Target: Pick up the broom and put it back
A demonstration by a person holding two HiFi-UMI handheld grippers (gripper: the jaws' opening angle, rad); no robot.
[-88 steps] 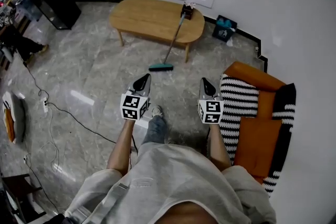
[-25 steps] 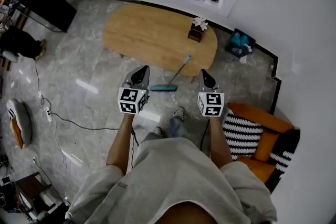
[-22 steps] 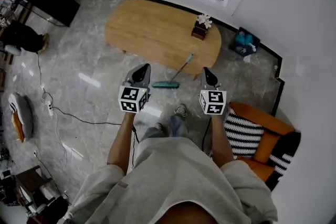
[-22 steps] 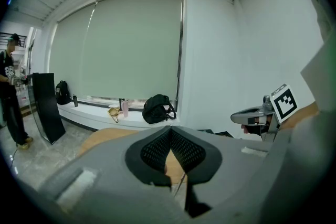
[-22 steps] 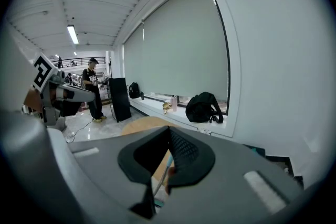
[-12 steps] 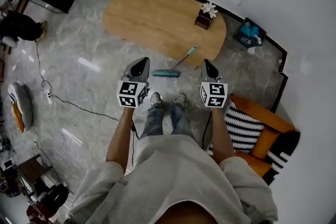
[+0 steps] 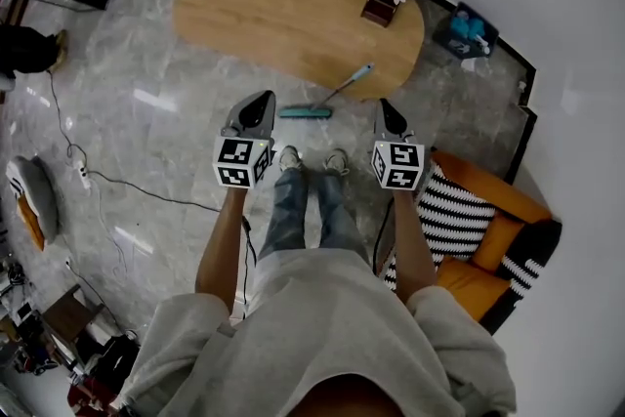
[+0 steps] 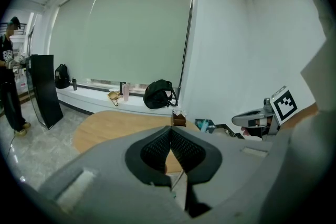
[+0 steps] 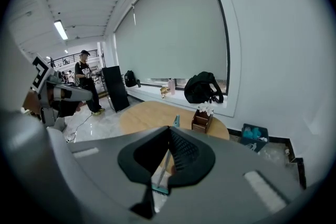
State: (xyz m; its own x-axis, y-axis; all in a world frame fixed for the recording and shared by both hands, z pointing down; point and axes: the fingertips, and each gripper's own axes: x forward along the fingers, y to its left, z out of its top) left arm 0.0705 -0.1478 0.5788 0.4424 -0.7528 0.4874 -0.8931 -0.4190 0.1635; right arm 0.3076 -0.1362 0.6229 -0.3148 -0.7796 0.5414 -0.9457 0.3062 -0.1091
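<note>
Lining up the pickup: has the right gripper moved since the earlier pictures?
Yes. The right gripper has moved toward the wooden table; its tip now shows by the table's near edge, right of the broom.

A grey marbled floor [image 7: 146,73] runs up to white walls [image 7: 576,34]. An oval wooden table [image 7: 273,5] stands on it, with a small box of flowers [image 7: 383,3] at one end. Beside the wall, an orange armchair [image 7: 493,244] holds a striped cushion [image 7: 459,215]. A drawn pale blind [image 8: 126,34] covers the wide window above a white sill [image 8: 89,98] bearing a black backpack [image 8: 159,94]. A tall black cabinet [image 8: 43,89] stands nearby. A strip light [image 9: 60,30] shines overhead.
</note>
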